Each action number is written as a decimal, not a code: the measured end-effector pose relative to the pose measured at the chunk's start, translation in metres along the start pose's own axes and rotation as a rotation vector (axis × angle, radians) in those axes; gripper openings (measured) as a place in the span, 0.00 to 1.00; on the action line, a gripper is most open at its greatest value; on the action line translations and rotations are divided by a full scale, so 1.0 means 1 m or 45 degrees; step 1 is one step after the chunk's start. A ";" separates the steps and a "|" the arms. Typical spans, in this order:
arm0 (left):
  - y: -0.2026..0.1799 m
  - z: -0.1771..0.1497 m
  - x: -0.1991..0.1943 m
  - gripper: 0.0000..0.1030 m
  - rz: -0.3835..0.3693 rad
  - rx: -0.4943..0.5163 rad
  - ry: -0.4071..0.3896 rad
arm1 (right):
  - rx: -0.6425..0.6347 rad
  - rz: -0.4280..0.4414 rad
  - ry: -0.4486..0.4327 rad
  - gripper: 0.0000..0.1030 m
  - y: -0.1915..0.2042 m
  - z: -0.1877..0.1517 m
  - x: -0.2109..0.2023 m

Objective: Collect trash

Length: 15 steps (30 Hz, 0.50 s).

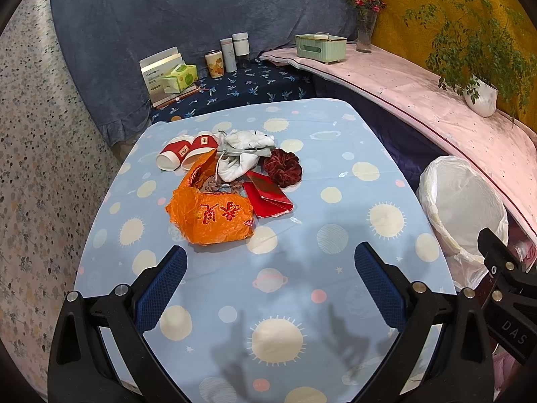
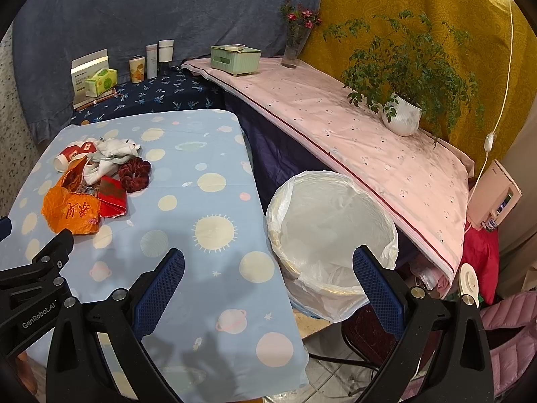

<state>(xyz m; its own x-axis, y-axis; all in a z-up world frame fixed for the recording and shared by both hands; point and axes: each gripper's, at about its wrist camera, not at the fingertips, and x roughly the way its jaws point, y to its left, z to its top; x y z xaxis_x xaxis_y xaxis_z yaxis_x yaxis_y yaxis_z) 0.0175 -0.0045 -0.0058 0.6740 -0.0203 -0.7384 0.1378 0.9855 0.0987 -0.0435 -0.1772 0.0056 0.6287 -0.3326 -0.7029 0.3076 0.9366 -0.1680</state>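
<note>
1. Low in the left wrist frame, the left gripper (image 1: pixel 270 262) hangs over the table (image 1: pixel 386 134) with its jaws spread wide and nothing between them; its blue pads (image 1: pixel 161 288) frame bare cloth printed with suns and planets.
2. Low in the right wrist frame, the right gripper (image 2: pixel 268 265) is just as wide and empty, straddling the table's right edge, with one pad over the cloth and the other in front of the bin (image 2: pixel 332 228).
3. Just beyond the left gripper, left of centre, lies a crumpled orange bag (image 1: pixel 211 218), its long axis running left to right and its torn mouth facing the far side of the table.
4. Touching the bag on its right is a red packet (image 1: pixel 266 194), flat, its long axis running diagonally from the upper left down to the lower right.
5. Behind the packet sits a dark red scrunchie (image 1: pixel 282 166), and beside that a heap of white cloth (image 1: pixel 245 152).
6. At the pile's upper left two red cups (image 1: pixel 186 152) lie on their sides next to each other, white open ends pointing toward the lower left.
7. The bin stands off the table's right edge, upright, lined with a white bag, mouth up and empty as far as can be seen.
8. Farther back, on a dark blue shelf, are a tissue pack (image 1: pixel 179 79) and bottles (image 1: pixel 235 50); on the pink ledge at upper right stand a green box (image 1: pixel 320 47), a vase (image 1: pixel 365 30) and a potted plant (image 1: pixel 480 95).
</note>
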 end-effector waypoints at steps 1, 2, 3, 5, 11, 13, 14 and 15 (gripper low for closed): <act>0.000 0.000 0.000 0.93 -0.001 0.000 0.000 | 0.001 0.000 0.000 0.93 0.000 0.000 0.000; -0.001 -0.001 0.001 0.93 -0.002 0.000 -0.002 | 0.001 0.000 0.001 0.93 0.000 0.000 0.000; -0.001 -0.001 0.000 0.93 -0.002 -0.001 -0.002 | 0.001 -0.001 0.000 0.93 0.000 0.000 0.000; -0.001 -0.002 0.001 0.93 -0.008 0.000 -0.001 | 0.001 -0.002 0.000 0.93 -0.001 0.000 0.001; -0.003 -0.004 -0.001 0.93 -0.018 0.006 -0.013 | 0.001 -0.007 0.000 0.93 -0.003 -0.002 0.000; -0.002 -0.004 -0.002 0.93 -0.019 0.006 -0.015 | 0.000 -0.009 -0.001 0.93 -0.004 -0.002 0.000; -0.002 -0.004 -0.002 0.93 -0.021 0.007 -0.017 | 0.000 -0.008 -0.001 0.93 -0.003 -0.002 0.000; -0.002 -0.004 -0.002 0.93 -0.019 0.007 -0.018 | 0.001 -0.010 -0.002 0.93 -0.004 -0.002 0.000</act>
<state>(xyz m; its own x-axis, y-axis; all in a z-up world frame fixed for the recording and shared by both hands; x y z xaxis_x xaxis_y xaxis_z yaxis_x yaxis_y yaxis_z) 0.0131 -0.0063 -0.0071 0.6820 -0.0373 -0.7304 0.1517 0.9842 0.0914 -0.0460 -0.1805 0.0048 0.6273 -0.3398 -0.7007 0.3131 0.9339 -0.1726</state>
